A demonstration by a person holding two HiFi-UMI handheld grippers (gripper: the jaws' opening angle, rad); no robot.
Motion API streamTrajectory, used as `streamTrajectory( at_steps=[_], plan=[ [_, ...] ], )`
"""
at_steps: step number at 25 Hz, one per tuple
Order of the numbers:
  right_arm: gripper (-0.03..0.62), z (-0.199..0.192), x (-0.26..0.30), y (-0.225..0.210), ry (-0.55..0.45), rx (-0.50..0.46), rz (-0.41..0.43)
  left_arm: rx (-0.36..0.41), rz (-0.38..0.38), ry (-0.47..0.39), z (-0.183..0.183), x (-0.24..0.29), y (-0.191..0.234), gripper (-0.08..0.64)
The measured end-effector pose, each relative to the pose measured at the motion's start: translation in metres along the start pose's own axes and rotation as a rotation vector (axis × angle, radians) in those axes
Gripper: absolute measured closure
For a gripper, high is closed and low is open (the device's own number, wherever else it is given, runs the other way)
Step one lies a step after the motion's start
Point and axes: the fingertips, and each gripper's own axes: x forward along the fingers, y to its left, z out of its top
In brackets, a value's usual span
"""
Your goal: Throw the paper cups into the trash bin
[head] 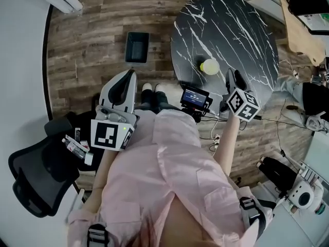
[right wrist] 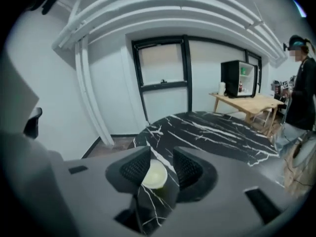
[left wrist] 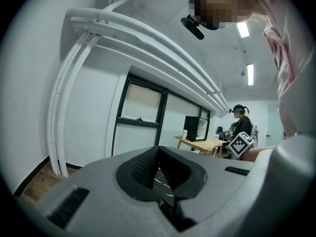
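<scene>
A pale yellow-green paper cup [head: 209, 66] stands on the round black marble table [head: 241, 30], near its front edge. My right gripper [head: 234, 77] hovers over the table just right of the cup and is open. In the right gripper view the cup [right wrist: 154, 174] shows ahead between the two pads [right wrist: 134, 168], which do not touch it. The dark trash bin [head: 137, 47] stands on the wooden floor left of the table. My left gripper [head: 129, 76] is held below the bin, pointing toward it. In the left gripper view the left gripper [left wrist: 165, 171] is open, with nothing between its jaws.
A black office chair [head: 36, 179] stands at the lower left. A small screen device [head: 194, 96] sits in front of the person's body. Cables and equipment [head: 295, 189] lie on the floor at right. Another person [right wrist: 301, 93] stands by a wooden desk [right wrist: 247, 102] beyond the table.
</scene>
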Motion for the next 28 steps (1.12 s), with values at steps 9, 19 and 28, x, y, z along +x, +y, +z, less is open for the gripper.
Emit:
streamTrajectory(
  at_steps=[9, 19, 28],
  plan=[
    [0.438, -0.069, 0.06, -0.008, 0.285, 0.078, 0.045, 0.014, 0.003, 0.016, -0.005, -0.001, 0.0, 0.545],
    [0.431, -0.093, 0.082, -0.008, 0.384, 0.196, 0.041, -0.017, 0.033, 0.027, -0.008, -0.005, 0.004, 0.545],
    [0.456, -0.119, 0.096, -0.007, 0.483, 0.219, 0.036, -0.042, 0.037, 0.025, -0.006, 0.002, 0.003, 0.545]
  ],
)
